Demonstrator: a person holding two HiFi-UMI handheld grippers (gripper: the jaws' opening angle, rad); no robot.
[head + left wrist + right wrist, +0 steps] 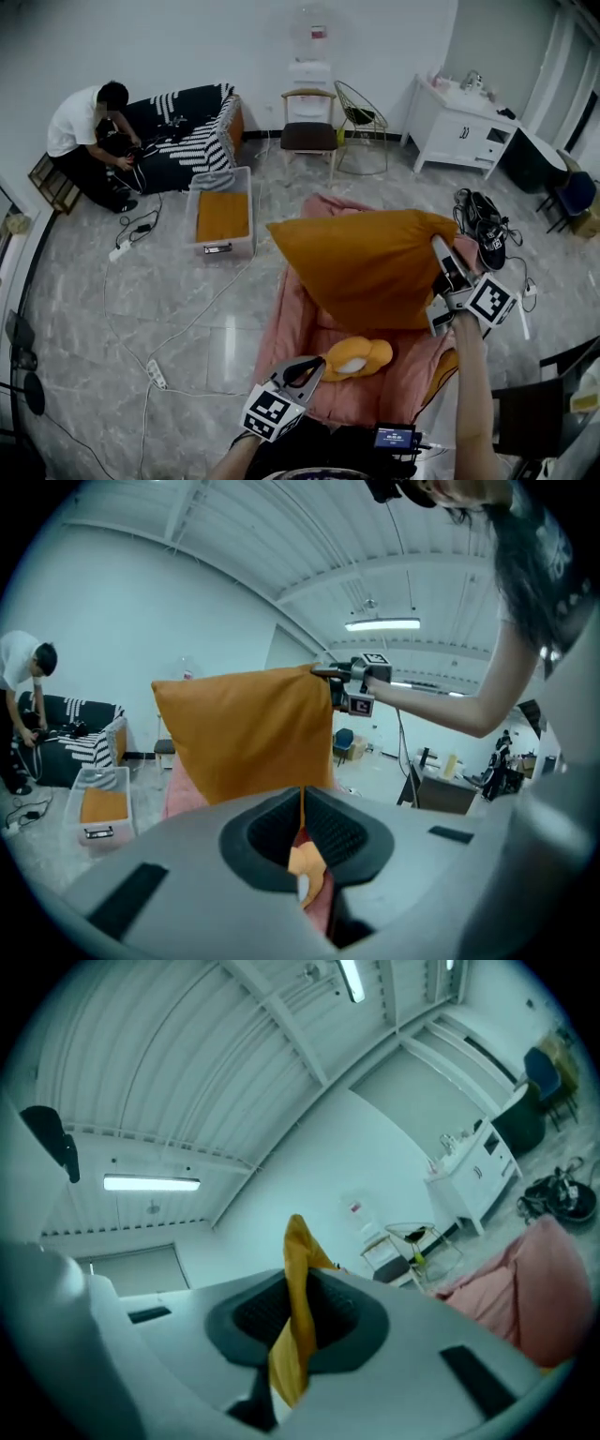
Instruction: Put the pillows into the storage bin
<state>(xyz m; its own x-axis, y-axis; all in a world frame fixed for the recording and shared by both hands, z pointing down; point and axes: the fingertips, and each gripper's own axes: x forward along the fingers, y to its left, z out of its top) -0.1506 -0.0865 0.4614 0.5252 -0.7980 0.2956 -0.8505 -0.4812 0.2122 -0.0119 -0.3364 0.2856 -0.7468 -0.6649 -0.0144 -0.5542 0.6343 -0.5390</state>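
Note:
A big orange pillow (pixel 361 267) hangs in the air over the pink bedding (pixel 298 328). My right gripper (pixel 441 251) is shut on its right corner; the right gripper view shows the orange fabric (pixel 298 1326) pinched between the pads. My left gripper (pixel 314 367) is low at the front, shut with nothing in it, its tips just short of a small orange pillow (pixel 356 356) that lies on the bedding. In the left gripper view the big pillow (pixel 248 728) fills the middle. The clear storage bin (pixel 246 202) stands on the floor to the far left with an orange pillow (pixel 222 216) inside.
A person (pixel 89 131) crouches by a black-and-white striped sofa (pixel 192 141) at the back left. A chair (pixel 308 131), a wire chair (pixel 361 122) and a white cabinet (pixel 459 127) line the back. Cables and a power strip (pixel 155 375) cross the floor; a dark bag (pixel 483 220) lies at the right.

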